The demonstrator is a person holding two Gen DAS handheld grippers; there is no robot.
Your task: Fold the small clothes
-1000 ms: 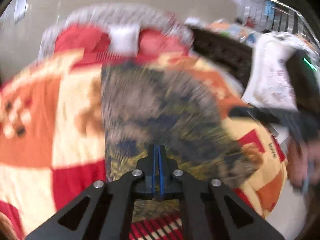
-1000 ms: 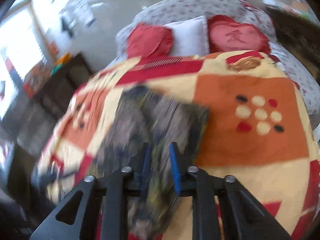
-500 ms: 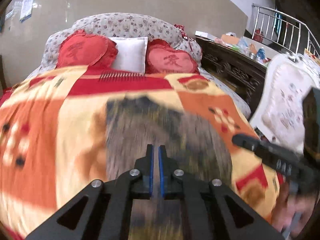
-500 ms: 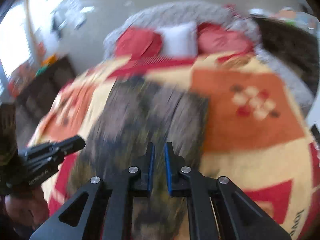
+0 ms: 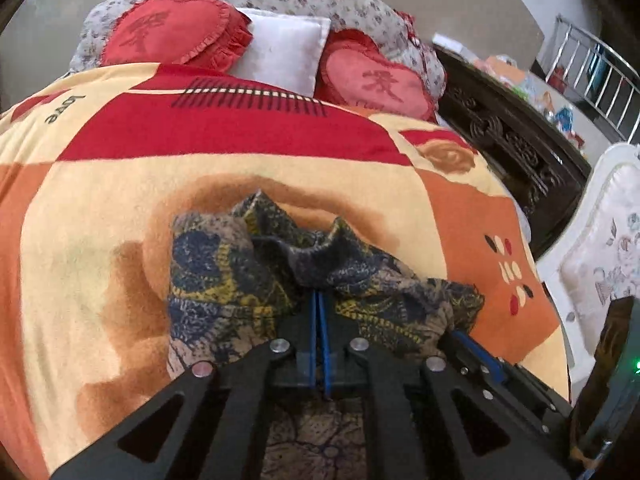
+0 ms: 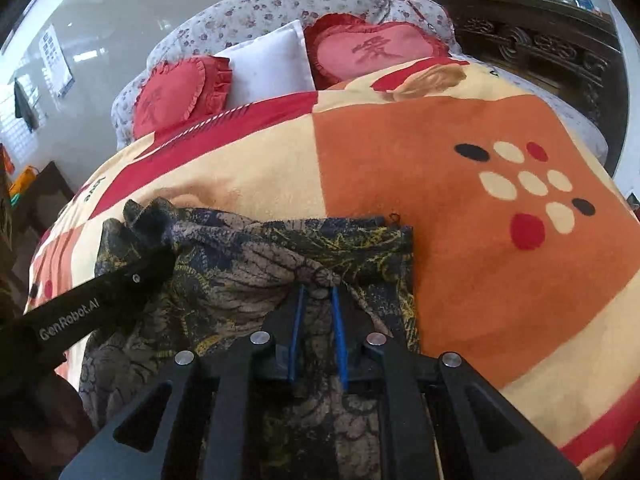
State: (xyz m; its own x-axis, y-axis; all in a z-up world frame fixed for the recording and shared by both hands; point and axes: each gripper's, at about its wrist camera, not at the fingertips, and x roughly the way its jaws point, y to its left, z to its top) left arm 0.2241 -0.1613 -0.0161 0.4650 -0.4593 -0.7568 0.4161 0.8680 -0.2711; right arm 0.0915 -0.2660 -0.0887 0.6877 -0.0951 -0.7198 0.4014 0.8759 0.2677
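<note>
A small dark patterned garment (image 5: 224, 280), brown with navy and yellow print, lies bunched on the bed blanket (image 5: 100, 208). My left gripper (image 5: 319, 300) is shut on a fold of the garment near its middle. My right gripper (image 6: 318, 294) is shut on a gathered bunch of the same garment (image 6: 248, 264) at its right side. The right gripper's finger shows at the lower right of the left wrist view (image 5: 476, 350). The left gripper's arm crosses the left of the right wrist view (image 6: 100, 300), its tip buried in cloth.
The blanket (image 6: 440, 200) is orange, red and cream. Two red heart cushions (image 5: 172, 36) and a white pillow (image 5: 284, 52) lie at the bed head. A dark carved cabinet (image 5: 516, 152) stands to the right, and a white chair (image 5: 608, 248) beyond it.
The garment was spread flat and long towards the pillows. Now both grippers have carried its near edge forward, and the cloth lies doubled and bunched. The motion blur has gone.
</note>
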